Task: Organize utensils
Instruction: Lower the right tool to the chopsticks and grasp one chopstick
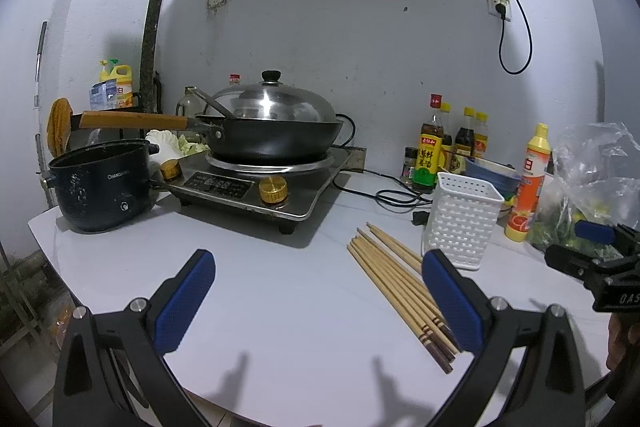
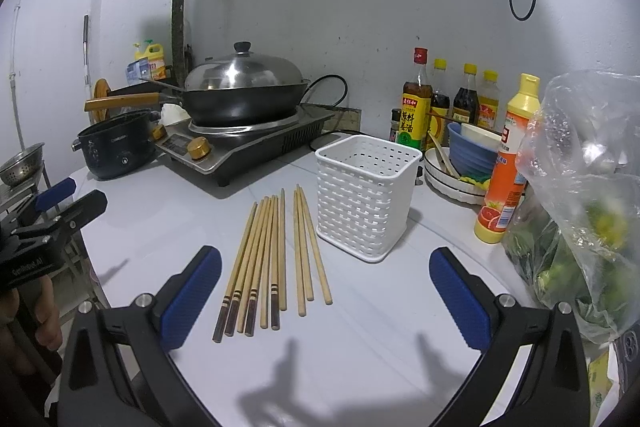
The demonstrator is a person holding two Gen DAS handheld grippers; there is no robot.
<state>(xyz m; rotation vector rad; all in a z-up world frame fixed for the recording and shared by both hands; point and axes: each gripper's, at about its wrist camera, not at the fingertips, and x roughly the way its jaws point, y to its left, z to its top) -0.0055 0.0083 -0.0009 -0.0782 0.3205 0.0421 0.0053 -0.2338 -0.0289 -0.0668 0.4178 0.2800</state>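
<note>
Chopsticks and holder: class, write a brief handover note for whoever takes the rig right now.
Left gripper: open, empty, above the counter.
Right gripper: open, empty, hovering over the chopsticks.
Chopsticks lie loose on the white counter, just left of the upright white holder, which looks empty.
Done: nothing yet.
Left: pick up the chopsticks and stand them in the holder.
</note>
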